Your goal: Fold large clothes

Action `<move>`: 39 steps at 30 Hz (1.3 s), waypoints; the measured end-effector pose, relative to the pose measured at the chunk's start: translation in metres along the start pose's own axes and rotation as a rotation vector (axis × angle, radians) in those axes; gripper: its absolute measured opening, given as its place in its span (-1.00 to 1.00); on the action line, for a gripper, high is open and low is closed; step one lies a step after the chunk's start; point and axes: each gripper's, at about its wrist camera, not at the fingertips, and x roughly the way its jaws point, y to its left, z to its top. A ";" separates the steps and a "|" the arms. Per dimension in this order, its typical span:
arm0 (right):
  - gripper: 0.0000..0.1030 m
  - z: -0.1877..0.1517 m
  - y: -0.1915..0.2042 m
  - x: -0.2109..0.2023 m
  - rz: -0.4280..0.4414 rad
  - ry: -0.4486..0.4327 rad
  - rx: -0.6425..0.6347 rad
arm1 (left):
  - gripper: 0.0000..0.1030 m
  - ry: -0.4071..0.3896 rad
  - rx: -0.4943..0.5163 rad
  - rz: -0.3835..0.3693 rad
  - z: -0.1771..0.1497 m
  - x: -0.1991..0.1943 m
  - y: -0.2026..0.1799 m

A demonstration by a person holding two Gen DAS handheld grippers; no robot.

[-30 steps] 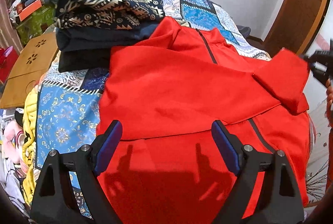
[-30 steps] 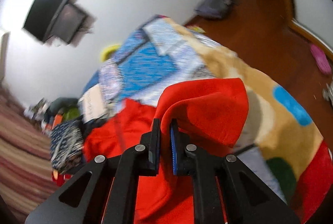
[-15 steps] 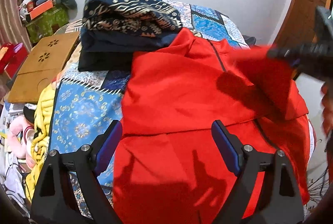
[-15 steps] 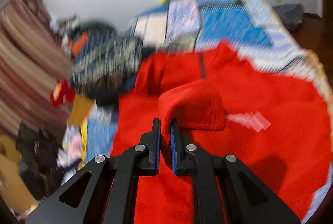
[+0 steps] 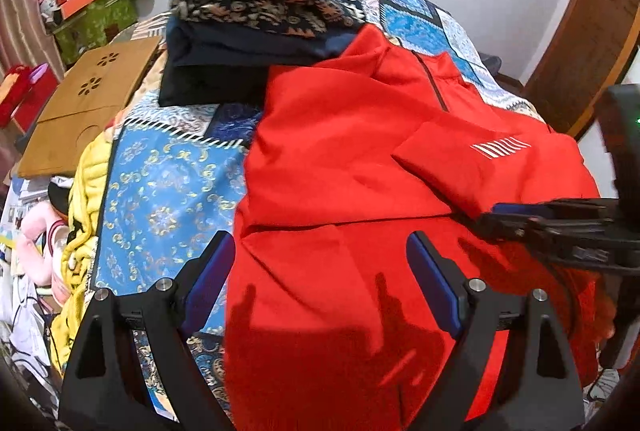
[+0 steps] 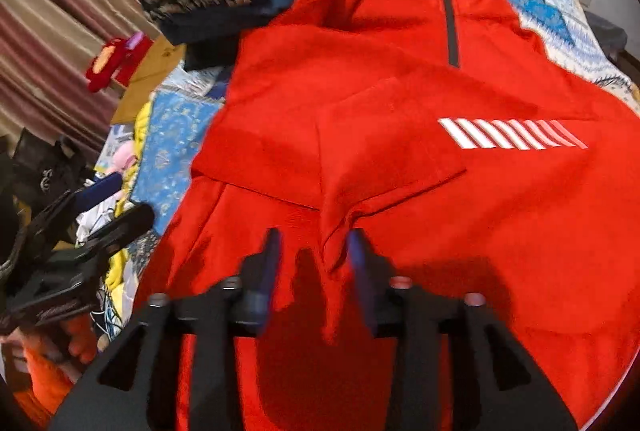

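A red zip jacket (image 5: 340, 135) lies spread on the patterned bedspread (image 5: 168, 191). Its right sleeve (image 5: 460, 159), marked with white stripes, lies folded across the chest. My right gripper (image 6: 314, 267) is over the jacket's middle, and its jaws are opening. The sleeve's cuff edge (image 6: 332, 251) hangs loose between the pads, which do not press it. In the left wrist view the right gripper (image 5: 520, 219) comes in from the right edge. My left gripper (image 5: 320, 283) stands wide open above the jacket's lower part, holding nothing. It also shows as the left gripper (image 6: 100, 199) at the left edge.
A stack of folded dark and patterned clothes (image 5: 248, 11) sits at the bed's far left, touching the jacket's shoulder. A wooden lap table (image 5: 88, 99) and a yellow cloth (image 5: 84, 199) lie along the left side. A wooden door (image 5: 592, 31) stands at the right.
The right gripper carried the sleeve from the bed's right side across onto the jacket's chest, lowered it, and its jaws parted. The left gripper stayed open and shifted only slightly.
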 end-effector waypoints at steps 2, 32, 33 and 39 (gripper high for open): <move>-0.28 -0.004 -0.006 -0.020 -0.023 -0.069 -0.015 | 0.69 0.004 0.030 -0.007 0.004 0.002 -0.011; -0.26 -0.060 -0.195 -0.112 -0.300 -0.285 0.443 | -0.09 0.189 0.325 -0.076 0.049 0.127 -0.149; -0.26 -0.059 -0.195 -0.112 -0.300 -0.285 0.442 | -0.26 0.186 0.315 -0.077 0.052 0.129 -0.147; -0.26 -0.053 -0.195 -0.118 -0.305 -0.304 0.427 | -0.86 0.112 0.237 -0.078 0.084 0.112 -0.126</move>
